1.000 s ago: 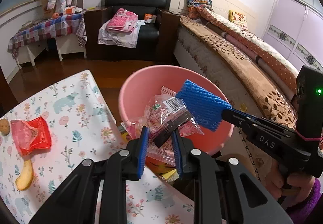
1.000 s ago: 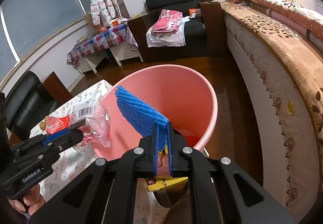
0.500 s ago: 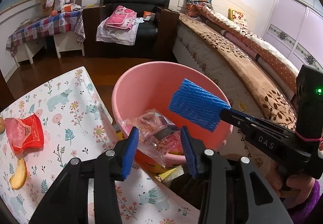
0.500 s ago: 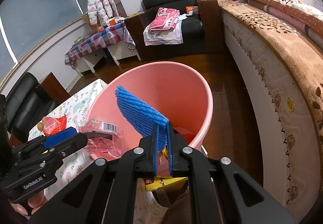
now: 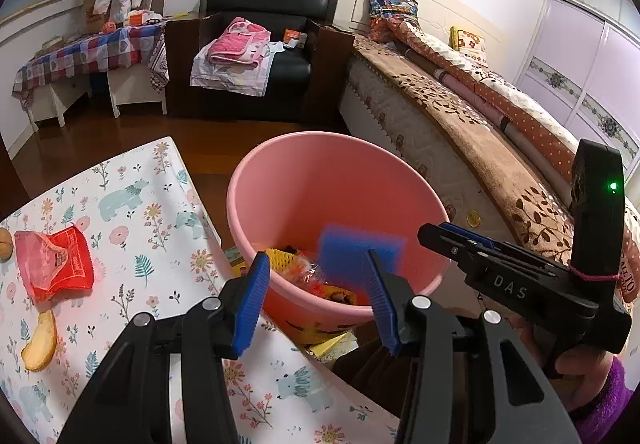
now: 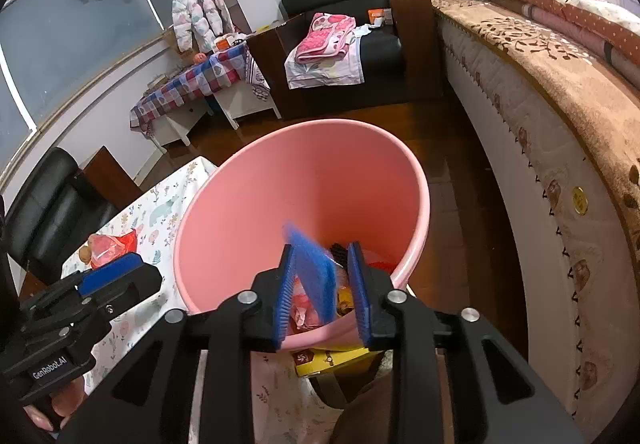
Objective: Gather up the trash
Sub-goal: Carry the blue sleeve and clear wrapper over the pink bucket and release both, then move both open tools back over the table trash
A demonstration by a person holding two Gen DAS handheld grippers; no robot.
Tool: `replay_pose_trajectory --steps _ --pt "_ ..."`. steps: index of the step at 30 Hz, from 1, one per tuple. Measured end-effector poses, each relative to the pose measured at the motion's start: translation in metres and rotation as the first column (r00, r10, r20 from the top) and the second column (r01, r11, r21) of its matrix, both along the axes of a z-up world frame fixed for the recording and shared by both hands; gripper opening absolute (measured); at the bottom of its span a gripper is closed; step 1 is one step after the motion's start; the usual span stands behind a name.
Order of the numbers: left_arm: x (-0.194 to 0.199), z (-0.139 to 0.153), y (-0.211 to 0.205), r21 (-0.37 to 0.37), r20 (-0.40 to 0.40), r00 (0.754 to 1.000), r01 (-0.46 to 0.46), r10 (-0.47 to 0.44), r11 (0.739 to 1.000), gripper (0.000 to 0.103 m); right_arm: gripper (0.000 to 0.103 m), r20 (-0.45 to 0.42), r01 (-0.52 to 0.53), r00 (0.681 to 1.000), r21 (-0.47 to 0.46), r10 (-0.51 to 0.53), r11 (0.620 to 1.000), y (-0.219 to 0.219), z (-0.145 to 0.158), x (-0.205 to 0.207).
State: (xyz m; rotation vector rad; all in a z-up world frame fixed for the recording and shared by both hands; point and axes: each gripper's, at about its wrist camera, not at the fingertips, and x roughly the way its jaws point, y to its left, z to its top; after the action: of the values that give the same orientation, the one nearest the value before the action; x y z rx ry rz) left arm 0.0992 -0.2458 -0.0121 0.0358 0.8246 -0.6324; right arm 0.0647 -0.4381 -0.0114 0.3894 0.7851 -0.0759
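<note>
Bedroom setting: bed along one side, black armchair behind, wooden floor, and a table with a flowered cloth beside a pink bucket. Your right gripper has its jaws opening, and the blue foam net sits loose between them, blurred and tilted, apparently dropping free over the bucket's mouth; the pads no longer press on it. Your left gripper has its jaws spreading too, wide apart with nothing between them, poised over the near rim. Below both, the bucket bottom already holds wrappers and a yellow net. Outward on the cloth, still to be collected: a red snack packet, a peel slice just beside it, and a small brown nut-like thing at the far edge. Risks from here, as judgement only: the foam net is light and springy, so it may catch on a pad's ridges and hang there, or bounce off the near rim and land on the yellow box under the bucket. Check it has cleared before you swing away. Your two grippers are close together over the opening; turning the left one toward the table could clip the right. The packet looks slick and flat, so a shallow pinch may slip; the peel may smear the pads.
</note>
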Motion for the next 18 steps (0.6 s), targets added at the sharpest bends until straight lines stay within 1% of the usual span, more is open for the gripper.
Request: replay_pose_trajectory --steps 9,18 --pt "-0.005 0.002 0.013 0.001 0.004 1.0 -0.029 0.029 1.0 0.048 0.028 0.016 -0.015 1.0 -0.003 0.015 1.0 0.008 0.007 -0.003" --pt "-0.012 0.002 0.037 0.008 0.004 0.998 -0.066 0.066 0.998 0.048 0.028 0.023 -0.055 0.998 -0.007 0.056 0.998 0.023 0.013 -0.005"
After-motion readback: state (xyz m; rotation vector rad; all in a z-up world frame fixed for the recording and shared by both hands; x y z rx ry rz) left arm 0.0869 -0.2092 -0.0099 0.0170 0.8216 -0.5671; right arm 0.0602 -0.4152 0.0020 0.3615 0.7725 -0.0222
